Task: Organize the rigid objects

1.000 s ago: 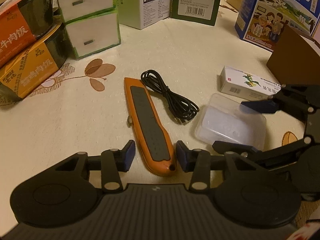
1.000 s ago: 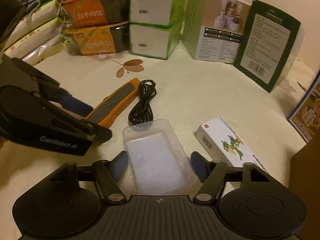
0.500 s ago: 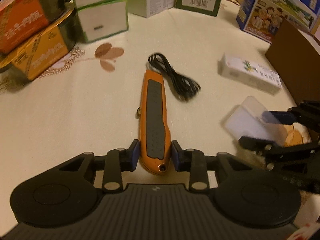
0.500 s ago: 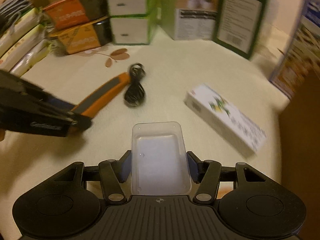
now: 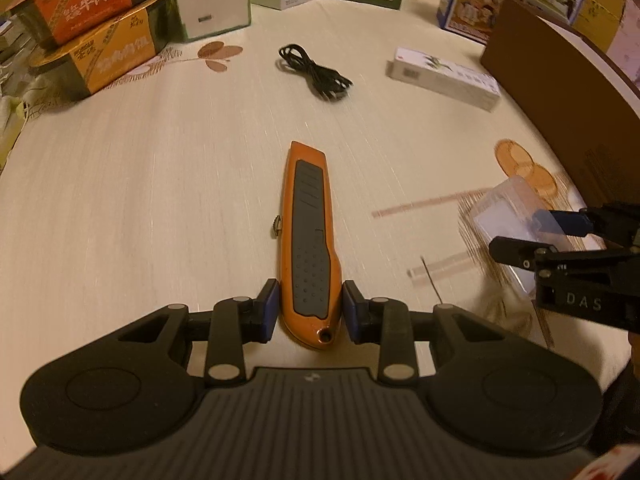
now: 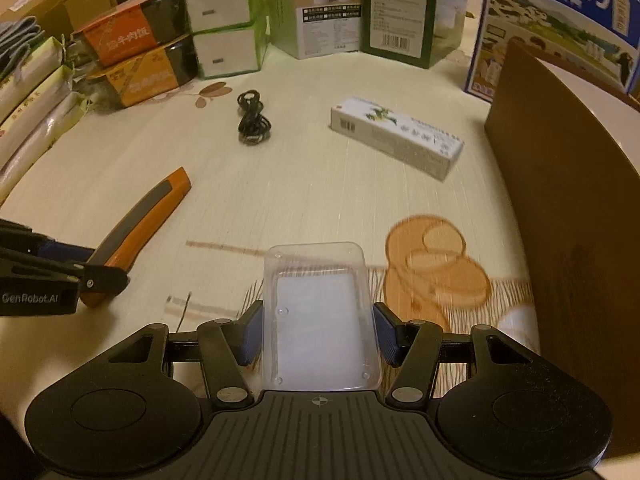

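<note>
The orange utility knife [image 5: 310, 240] is pinched by the left tongs [image 5: 310, 308], the clear plastic case [image 6: 320, 312] by the right tongs [image 6: 320, 336]; the slick case could be dropped if squeezed unevenly.

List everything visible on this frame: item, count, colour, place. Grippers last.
knife: 1, orange and grey, in left gripper
clear box: 1, transparent, in right gripper
cable: 1, black, coiled, mid table
carton: 1, white, lying right of cable
meal boxes: 2, orange and yellow, stacked, far left
drawer boxes: green and white, stacked, beside meal boxes
milk box: 1, blue, far right
brown board: 1, right edge
tablecloth: cream, leaf print
left gripper: black, blue pads, shut on knife
right gripper: black, blue pads, shut on clear box
</note>
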`<state>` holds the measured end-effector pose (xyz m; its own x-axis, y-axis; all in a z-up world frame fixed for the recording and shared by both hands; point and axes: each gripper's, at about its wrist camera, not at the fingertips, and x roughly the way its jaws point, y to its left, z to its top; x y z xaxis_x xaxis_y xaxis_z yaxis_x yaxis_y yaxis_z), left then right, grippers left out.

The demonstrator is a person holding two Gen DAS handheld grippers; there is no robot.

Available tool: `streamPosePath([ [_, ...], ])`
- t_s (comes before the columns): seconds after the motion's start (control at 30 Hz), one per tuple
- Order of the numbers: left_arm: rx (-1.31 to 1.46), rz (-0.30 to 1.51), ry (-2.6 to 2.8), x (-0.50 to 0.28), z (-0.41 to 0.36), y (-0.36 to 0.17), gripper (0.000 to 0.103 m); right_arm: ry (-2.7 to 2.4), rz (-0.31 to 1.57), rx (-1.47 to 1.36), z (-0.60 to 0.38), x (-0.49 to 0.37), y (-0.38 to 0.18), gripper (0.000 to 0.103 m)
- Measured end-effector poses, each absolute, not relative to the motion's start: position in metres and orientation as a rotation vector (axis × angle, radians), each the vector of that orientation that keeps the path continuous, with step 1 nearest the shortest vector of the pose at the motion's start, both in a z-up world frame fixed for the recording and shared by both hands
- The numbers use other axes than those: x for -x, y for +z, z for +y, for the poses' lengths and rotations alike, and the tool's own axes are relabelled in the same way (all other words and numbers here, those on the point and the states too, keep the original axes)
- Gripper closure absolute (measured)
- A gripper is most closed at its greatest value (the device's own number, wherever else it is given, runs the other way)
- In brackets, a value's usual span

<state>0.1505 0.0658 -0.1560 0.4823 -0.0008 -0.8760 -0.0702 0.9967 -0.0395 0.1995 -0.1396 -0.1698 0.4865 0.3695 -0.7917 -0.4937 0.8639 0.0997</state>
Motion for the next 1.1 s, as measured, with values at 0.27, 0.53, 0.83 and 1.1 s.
streamPosePath([
  [0.27,0.114,1.06,0.027,-0.145,0.066,-0.151,0.062,0.526,0.943,0.135,-0.138,-0.197,-0.173,0.048],
  [0.53,0.104,1.066,0.032,-0.167,0.064,-0.156,0.062,0.53,0.928,0.129,-0.137,-0.202,-0.175,0.047],
  [0.83,0.117,1.086,0.051,-0.181,0.069,-0.162,0.07,0.53,0.937,0.11,-0.138,-0.207,-0.174,0.047],
  [1.1,0.108,1.087,0.062,-0.184,0.07,-0.163,0.075,0.528,0.938,0.114,-0.137,-0.206,-0.174,0.047],
])
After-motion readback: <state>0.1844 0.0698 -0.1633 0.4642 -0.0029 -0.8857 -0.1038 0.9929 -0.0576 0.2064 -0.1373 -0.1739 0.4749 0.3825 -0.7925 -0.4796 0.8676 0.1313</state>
